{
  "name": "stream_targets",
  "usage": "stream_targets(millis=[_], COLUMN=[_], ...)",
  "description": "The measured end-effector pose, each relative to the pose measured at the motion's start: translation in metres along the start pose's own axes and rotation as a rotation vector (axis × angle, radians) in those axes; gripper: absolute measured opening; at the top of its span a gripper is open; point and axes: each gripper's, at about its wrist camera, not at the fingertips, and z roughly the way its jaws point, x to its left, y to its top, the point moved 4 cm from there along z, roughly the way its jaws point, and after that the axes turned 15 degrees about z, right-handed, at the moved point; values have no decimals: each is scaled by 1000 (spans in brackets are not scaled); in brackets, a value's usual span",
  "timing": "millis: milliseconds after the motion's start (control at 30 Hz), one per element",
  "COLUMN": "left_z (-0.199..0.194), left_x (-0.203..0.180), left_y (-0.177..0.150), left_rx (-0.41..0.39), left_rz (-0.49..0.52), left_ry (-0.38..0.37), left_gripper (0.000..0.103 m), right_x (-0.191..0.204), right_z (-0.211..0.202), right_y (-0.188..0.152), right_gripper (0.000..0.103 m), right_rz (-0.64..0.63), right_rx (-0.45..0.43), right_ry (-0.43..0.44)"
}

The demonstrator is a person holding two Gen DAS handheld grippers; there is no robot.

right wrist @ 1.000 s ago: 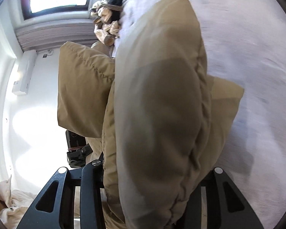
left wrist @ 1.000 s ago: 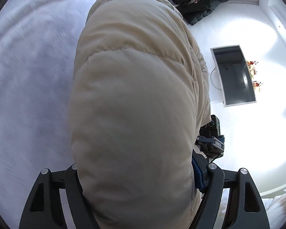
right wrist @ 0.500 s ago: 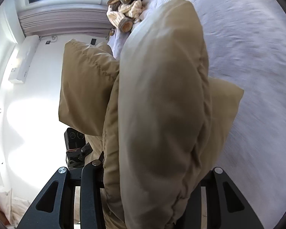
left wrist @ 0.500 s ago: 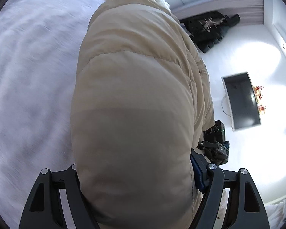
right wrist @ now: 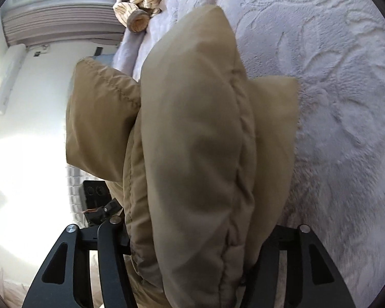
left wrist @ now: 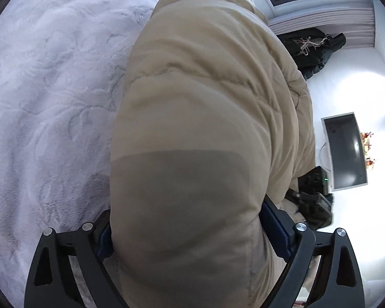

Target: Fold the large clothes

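In the left wrist view, a thick beige quilted puffer jacket [left wrist: 205,128] is seen bunched between the left tongs [left wrist: 190,233], whose jaws have just been opening; the blue pads are still pressed against the padded fabric on both sides, so the garment is judged to be gripped there rather than released. The jacket is carried over a pale lilac plush bedspread with an embossed leaf pattern [left wrist: 51,89], apparently just above it or beginning to rest on it; contact cannot be confirmed from this angle. A dark flat screen on the white floor [left wrist: 346,151] and a heap of black clothing [left wrist: 310,48] are seen beyond the bed.

In the right wrist view, another thick fold of the same jacket [right wrist: 197,154] is held between the right tongs [right wrist: 192,233], whose jaws have likewise been opening, with fabric filling the gap and touching both fingers. A striped cream garment [right wrist: 138,2] lies at the far end of the bedspread [right wrist: 333,77].

The fold is judged to be under way: the jacket is doubled over and gathered, but not yet laid flat; setting down, releasing and smoothing remain.
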Motion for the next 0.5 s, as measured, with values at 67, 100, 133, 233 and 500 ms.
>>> stream_targets(millis=[67,100,133,233,500], left_z=[-4,-5,-8,-16,-74], left_x=[-1,-6,-11,-29,-50], left_y=[4,6,9,16,5], left_rx=[5,6,7,5,-99], left_rz=[14,24,35,61,140], left_ry=[49,81,117,210,342], left_gripper=[94,94,94,94,94], right_x=[8,13,13,20,74], right_z=[-2,-7,-16,-42,-95], right_y=[-5,-8,-12,-23,-67], right_gripper=[61,61,61,61,25], right_rz=[0,-1,-4,-9,-130], right_rx=[-25,-42,-59,-112,-250], right_ry=[-50,-77,-104,-171,-267])
